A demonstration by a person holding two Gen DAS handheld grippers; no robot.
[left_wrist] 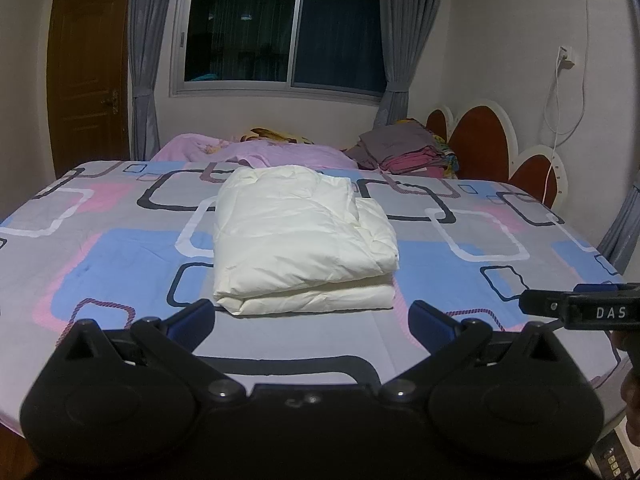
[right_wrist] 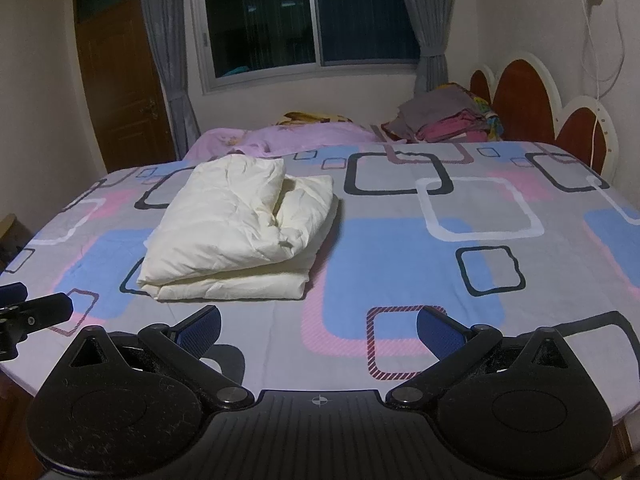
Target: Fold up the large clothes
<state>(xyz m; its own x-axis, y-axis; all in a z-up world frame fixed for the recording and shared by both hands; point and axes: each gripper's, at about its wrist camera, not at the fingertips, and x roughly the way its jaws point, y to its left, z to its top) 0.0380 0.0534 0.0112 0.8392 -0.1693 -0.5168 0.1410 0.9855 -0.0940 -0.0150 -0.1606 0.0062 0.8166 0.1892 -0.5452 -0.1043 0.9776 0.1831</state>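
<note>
A cream padded garment [left_wrist: 296,236] lies folded into a thick rectangle on the patterned bed sheet [left_wrist: 100,248]; it also shows in the right wrist view [right_wrist: 236,232], left of centre. My left gripper [left_wrist: 312,320] is open and empty, just in front of the fold's near edge and not touching it. My right gripper [right_wrist: 318,330] is open and empty, over bare sheet [right_wrist: 420,260] to the right of the garment. The right gripper's tip shows at the right edge of the left wrist view [left_wrist: 580,308]; the left gripper's tip shows at the left edge of the right wrist view [right_wrist: 32,312].
A pink blanket [left_wrist: 256,152] lies along the bed's far side. A pile of folded clothes [left_wrist: 404,148] sits at the far right by the red and white headboard [left_wrist: 484,140]. A window [left_wrist: 280,28] with grey curtains and a wooden door [left_wrist: 88,76] stand behind.
</note>
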